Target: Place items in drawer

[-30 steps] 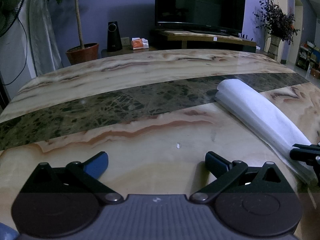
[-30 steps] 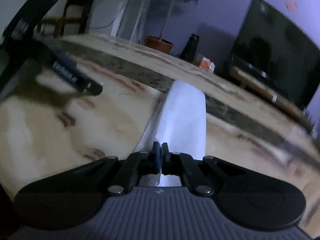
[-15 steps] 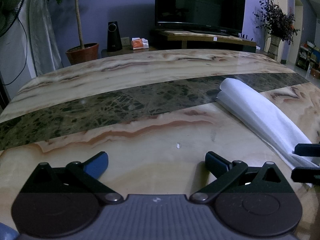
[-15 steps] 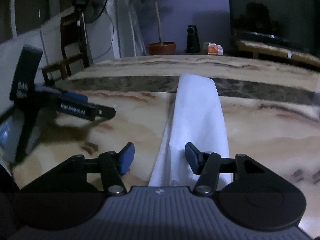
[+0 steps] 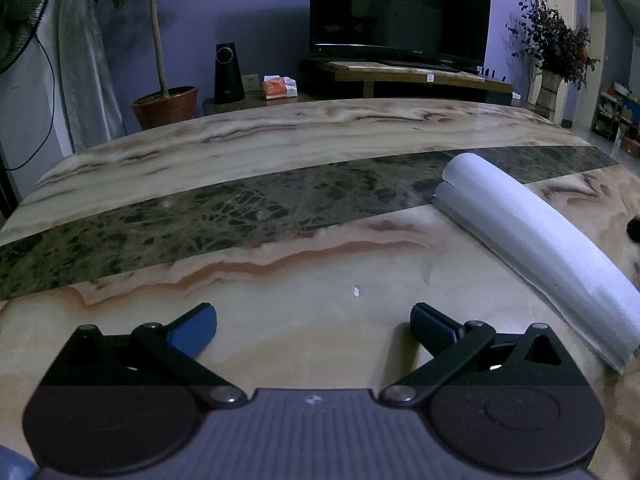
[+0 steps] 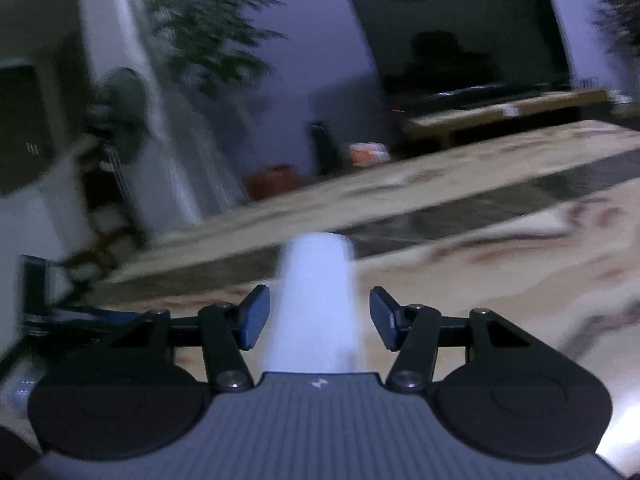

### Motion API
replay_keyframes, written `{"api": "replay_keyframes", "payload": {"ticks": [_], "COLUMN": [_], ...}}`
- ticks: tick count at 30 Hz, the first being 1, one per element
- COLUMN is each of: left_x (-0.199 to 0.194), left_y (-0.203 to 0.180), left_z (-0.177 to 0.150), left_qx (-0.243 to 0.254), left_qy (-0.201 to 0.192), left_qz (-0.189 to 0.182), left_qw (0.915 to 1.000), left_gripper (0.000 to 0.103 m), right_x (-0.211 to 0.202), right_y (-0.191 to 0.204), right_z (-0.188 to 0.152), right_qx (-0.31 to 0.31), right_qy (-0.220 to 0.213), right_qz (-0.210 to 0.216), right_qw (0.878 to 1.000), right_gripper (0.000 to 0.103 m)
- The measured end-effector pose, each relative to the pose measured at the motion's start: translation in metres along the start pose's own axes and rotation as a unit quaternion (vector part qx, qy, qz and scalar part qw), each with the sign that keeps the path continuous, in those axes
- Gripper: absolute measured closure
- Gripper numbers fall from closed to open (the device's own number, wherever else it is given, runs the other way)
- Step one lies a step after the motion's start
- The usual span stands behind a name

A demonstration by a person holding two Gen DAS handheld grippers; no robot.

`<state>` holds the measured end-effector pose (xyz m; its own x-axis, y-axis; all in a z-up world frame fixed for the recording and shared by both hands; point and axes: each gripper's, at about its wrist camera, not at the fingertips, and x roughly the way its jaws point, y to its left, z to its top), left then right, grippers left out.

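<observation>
A long white rolled sheet (image 5: 532, 248) lies on the marble table (image 5: 280, 148), running from the dark stone band toward the near right edge. My left gripper (image 5: 312, 322) rests low over the table to the left of the roll, open, nothing between its fingers. In the blurred right wrist view, the same white roll (image 6: 316, 304) lies between the spread fingers of my right gripper (image 6: 318, 318), which is open and not touching it. The left gripper's body (image 6: 60, 312) shows at the left. No drawer is in view.
Beyond the table's far edge stand a potted tree (image 5: 164, 100), a black speaker (image 5: 228, 74), an orange tissue pack (image 5: 279, 88) and a large TV (image 5: 400, 8) on a low stand. A fan (image 5: 20, 16) is at the left. A small white crumb (image 5: 355, 291) lies on the table.
My right gripper, shut on the roll's near end a second ago, has opened wide and let it go. It is tilting and moving, blurring its view. My left gripper has stayed still.
</observation>
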<state>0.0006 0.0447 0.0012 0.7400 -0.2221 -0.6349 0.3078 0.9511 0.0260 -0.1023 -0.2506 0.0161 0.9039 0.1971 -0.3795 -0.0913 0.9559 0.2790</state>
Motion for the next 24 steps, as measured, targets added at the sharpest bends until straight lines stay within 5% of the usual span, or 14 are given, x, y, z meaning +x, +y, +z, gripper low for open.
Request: {"api": "replay_keyframes", "payload": {"ticks": [7, 10, 17, 22, 24], "left_x": [0.000, 0.000, 0.000, 0.000, 0.000], "left_y": [0.000, 0.000, 0.000, 0.000, 0.000], "left_z": [0.000, 0.000, 0.000, 0.000, 0.000], "left_qx": [0.000, 0.000, 0.000, 0.000, 0.000], "left_qy": [0.000, 0.000, 0.000, 0.000, 0.000], "left_qz": [0.000, 0.000, 0.000, 0.000, 0.000], "left_qw": [1.0000, 1.0000, 1.0000, 1.0000, 1.0000], "left_gripper": [0.000, 0.000, 0.000, 0.000, 0.000], "right_x": [0.019, 0.020, 0.014, 0.013, 0.012], "right_y": [0.012, 0.024, 0.024, 0.026, 0.026], "right_z": [-0.015, -0.020, -0.017, -0.017, -0.018], "right_qx": [-0.043, -0.089, -0.071, -0.072, -0.073], "right_qy": [0.069, 0.071, 0.048, 0.050, 0.051], "right_qz": [0.005, -0.007, 0.000, 0.006, 0.008], "right_qw": [0.997, 0.993, 0.996, 0.996, 0.996], "right_gripper": [0.044, 0.044, 0.044, 0.055, 0.066]}}
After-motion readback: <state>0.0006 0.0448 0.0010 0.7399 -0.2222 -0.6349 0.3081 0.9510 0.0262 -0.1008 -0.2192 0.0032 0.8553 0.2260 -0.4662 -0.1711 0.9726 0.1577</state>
